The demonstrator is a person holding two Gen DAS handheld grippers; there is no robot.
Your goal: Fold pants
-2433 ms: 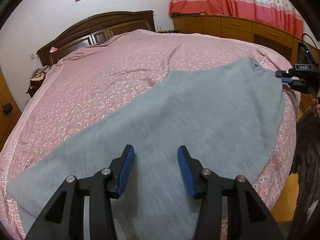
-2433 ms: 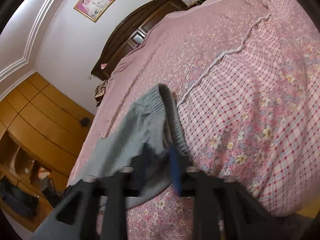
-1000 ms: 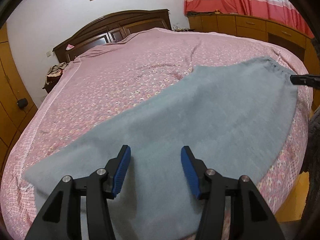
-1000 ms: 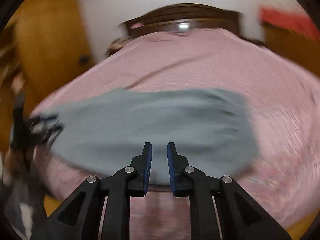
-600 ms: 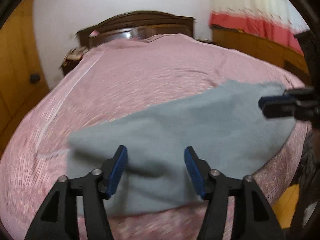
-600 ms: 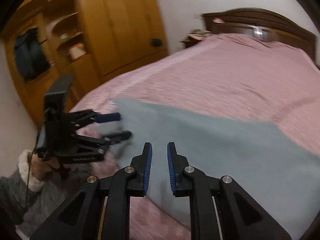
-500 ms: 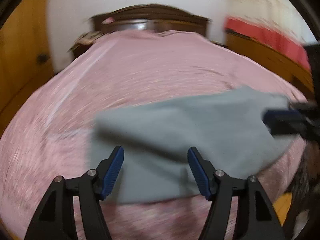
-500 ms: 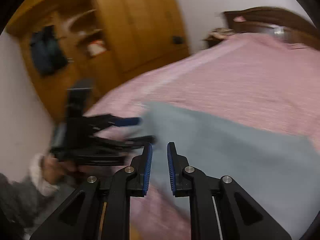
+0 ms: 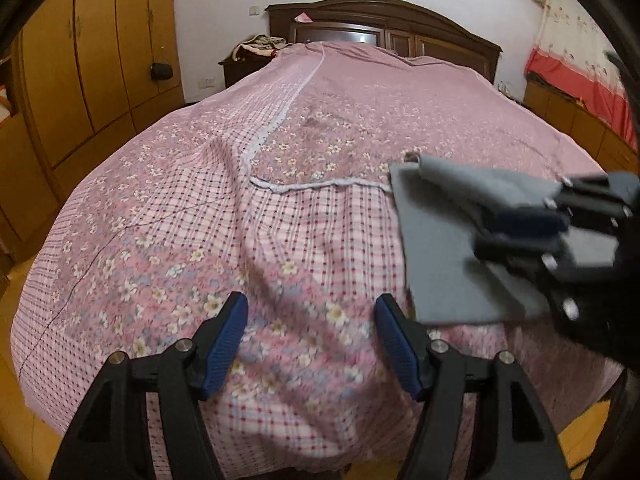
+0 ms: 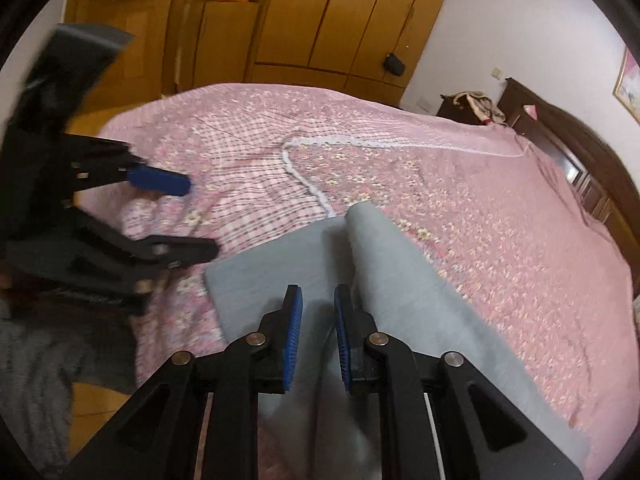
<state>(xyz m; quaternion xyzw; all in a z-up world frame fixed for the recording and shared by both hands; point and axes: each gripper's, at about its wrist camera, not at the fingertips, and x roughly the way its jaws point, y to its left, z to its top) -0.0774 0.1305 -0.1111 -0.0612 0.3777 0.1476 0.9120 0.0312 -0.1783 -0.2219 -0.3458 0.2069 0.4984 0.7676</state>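
Grey pants [image 10: 404, 280]: soft fleece, folded layer, near end hidden under right gripper [image 10: 318, 326], jaws narrow, grip unclear. Left gripper [image 9: 312, 336]: jaws wide, empty. Floral bedspread [image 9: 240, 200].

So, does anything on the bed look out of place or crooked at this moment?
Yes. The grey pants are not folded flat: one edge is rolled up into a raised ridge near the bedspread's white lace seam. The right gripper hovers over the pants, nearly closed; the left gripper is open, holding nothing.

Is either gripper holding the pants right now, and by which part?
Left gripper is open, holding nothing. Right gripper is narrowly parted over the grey pants; a grip can't be told.
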